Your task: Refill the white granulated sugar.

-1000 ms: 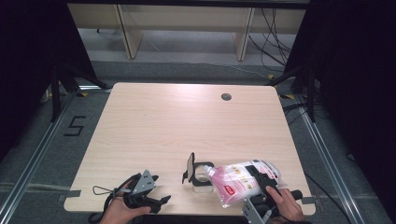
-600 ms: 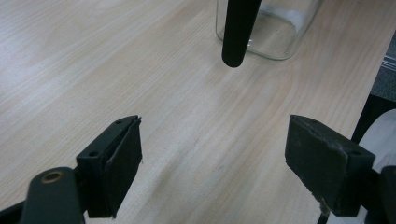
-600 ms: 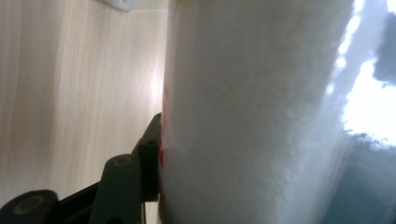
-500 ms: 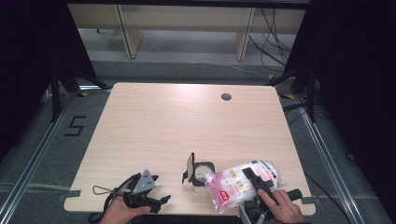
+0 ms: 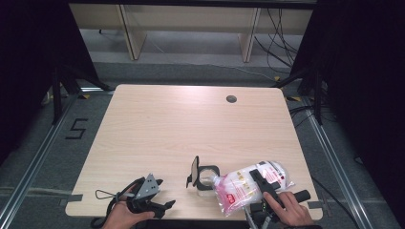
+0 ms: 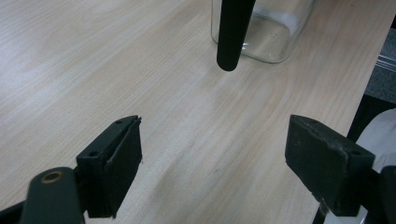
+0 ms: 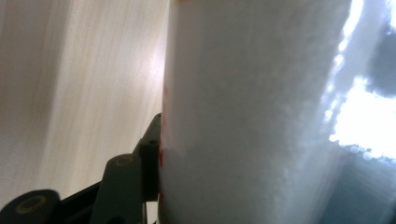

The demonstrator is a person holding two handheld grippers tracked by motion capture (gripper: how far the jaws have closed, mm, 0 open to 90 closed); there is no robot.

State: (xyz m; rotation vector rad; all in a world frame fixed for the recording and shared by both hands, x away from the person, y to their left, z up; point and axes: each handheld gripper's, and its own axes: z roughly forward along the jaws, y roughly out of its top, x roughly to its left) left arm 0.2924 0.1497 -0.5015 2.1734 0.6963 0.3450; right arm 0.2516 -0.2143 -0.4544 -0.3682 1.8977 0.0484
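Observation:
A clear bag of white grains with red print (image 5: 241,190) lies tilted over the table's front right, and my right gripper (image 5: 258,181) is shut on it. Its left corner reaches the mouth of a clear glass jar (image 5: 206,179), whose black lid (image 5: 193,171) stands flipped open. In the right gripper view the bag (image 7: 261,112) presses against one of the fingers (image 7: 150,156); the other finger is hidden behind it. My left gripper (image 5: 163,193) rests open near the front left edge with nothing between its jaws. The left gripper view has those jaws (image 6: 215,158) wide apart over bare wood, facing the jar (image 6: 266,32).
The light wooden table (image 5: 191,124) has a round cable hole (image 5: 231,98) at its back right. Dark floor, rails and black curtains surround it. A pale shelf unit (image 5: 191,19) stands beyond the far edge.
The bag has tipped slightly lower, and its left corner is now closer to the jar's mouth. The left gripper has kept still.

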